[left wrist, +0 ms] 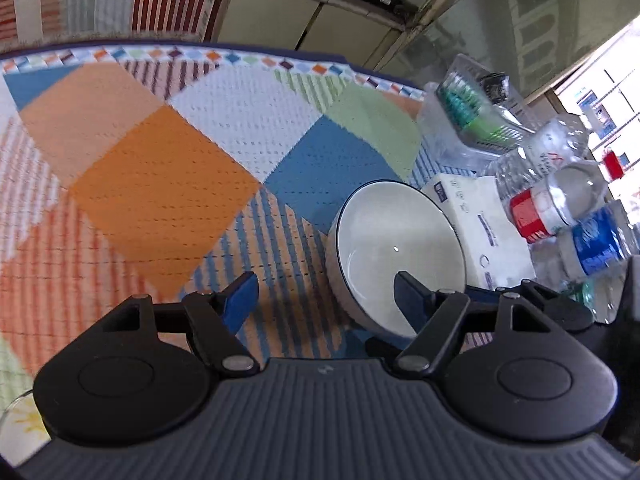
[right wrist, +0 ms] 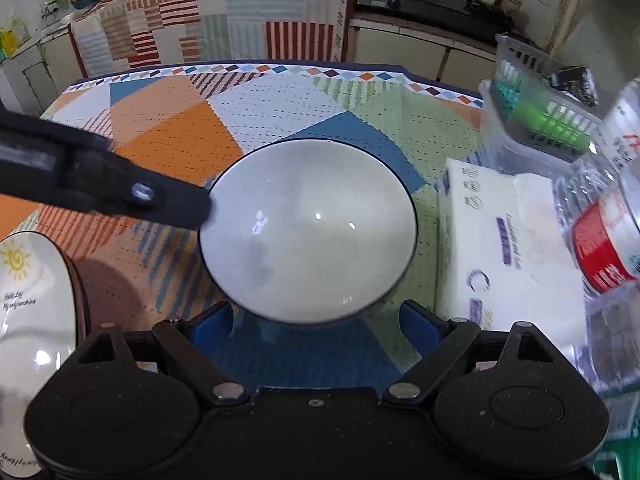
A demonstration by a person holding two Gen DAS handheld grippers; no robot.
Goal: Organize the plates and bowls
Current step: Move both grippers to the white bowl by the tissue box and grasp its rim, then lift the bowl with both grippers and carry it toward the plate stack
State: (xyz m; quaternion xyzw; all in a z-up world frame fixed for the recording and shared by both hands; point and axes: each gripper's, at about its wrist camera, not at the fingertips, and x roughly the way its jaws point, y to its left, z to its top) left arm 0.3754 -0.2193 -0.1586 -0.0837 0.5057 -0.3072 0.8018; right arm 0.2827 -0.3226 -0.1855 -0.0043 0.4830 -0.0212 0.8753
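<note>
A white bowl with a dark blue rim [left wrist: 396, 248] [right wrist: 308, 232] sits on the patchwork tablecloth [left wrist: 168, 176] [right wrist: 168, 136]. My left gripper [left wrist: 324, 296] is open, its right finger over the bowl's near rim and its left finger outside the bowl. In the right wrist view one left finger [right wrist: 172, 204] reaches the bowl's left rim. My right gripper [right wrist: 316, 328] is open and empty, just in front of the bowl. A stack of white plates with a sun print [right wrist: 28, 320] lies at the lower left; its edge shows in the left wrist view [left wrist: 18, 420].
A white tissue pack [left wrist: 480, 216] [right wrist: 508, 248] lies right of the bowl. Clear plastic bottles with red and blue labels [left wrist: 560, 208] [right wrist: 604, 240] and a plastic basket [left wrist: 476, 116] [right wrist: 536, 108] crowd the table's right side. Kitchen counters stand behind.
</note>
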